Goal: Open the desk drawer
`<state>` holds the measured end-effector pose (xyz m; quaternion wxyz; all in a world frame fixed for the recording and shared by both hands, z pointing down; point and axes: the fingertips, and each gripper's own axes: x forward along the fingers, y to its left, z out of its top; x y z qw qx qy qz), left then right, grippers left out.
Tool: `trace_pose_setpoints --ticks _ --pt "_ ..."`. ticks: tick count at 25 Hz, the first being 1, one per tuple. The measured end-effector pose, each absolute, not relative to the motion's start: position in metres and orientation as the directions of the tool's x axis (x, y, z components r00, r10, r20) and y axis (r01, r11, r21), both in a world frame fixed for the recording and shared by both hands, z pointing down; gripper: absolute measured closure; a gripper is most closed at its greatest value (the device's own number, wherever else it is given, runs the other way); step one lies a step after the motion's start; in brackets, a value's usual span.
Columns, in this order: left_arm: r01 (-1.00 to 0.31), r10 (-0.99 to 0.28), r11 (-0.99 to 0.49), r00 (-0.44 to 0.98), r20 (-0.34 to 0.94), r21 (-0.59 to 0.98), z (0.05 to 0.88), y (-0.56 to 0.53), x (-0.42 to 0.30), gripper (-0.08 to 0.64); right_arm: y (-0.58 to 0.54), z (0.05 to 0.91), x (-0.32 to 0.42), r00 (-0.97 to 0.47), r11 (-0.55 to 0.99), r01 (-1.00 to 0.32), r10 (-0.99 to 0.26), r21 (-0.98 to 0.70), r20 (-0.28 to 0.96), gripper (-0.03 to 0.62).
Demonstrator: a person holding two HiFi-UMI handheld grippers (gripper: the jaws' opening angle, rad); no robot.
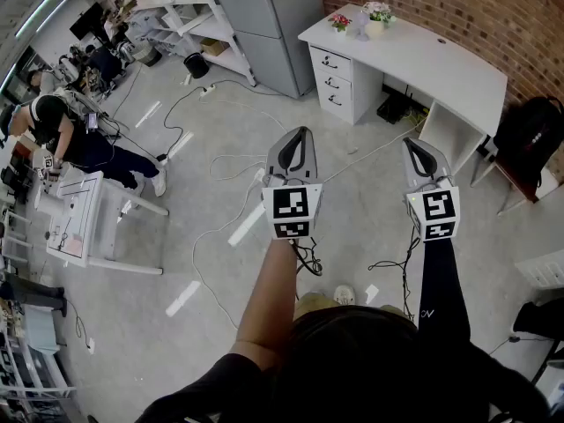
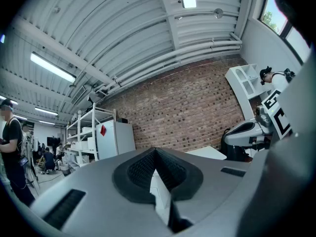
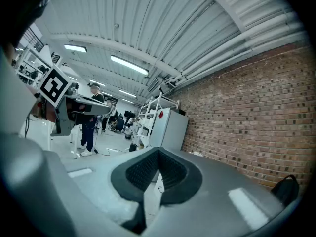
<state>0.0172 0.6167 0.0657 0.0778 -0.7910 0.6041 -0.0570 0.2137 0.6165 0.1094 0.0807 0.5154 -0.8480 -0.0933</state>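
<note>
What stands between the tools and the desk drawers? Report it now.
Nothing visible stands there. Bare floor separates the left tool and right tool from the drawers; only thin cables lie across it, perhaps a tripping risk.

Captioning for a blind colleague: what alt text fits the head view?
A person holds the left gripper and right gripper, both shut, out toward a white desk by a brick wall; its three drawers are closed.

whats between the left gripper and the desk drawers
Head view: only bare grey floor between the left gripper and the desk drawers; loose white cables lie off to the side.
</note>
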Motion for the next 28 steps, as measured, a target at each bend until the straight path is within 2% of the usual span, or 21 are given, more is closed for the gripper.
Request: trace_pose_setpoints --ticks 21,28 --pt "-0.921 -0.953 -0.293 0.304 -0.003 -0.258 0.058 0.624 0.029 0.552 0.622 0.094 0.204 -0.493 0.476 -0.85 -0.87 0.226 -0.025 0.594" --pt "-0.936 -0.959 -0.27 0.282 -0.023 -0.226 0.059 0.602 0.016 0.551 0.601 0.092 0.196 -0.498 0.475 -0.846 -0.866 0.24 -0.039 0.593"
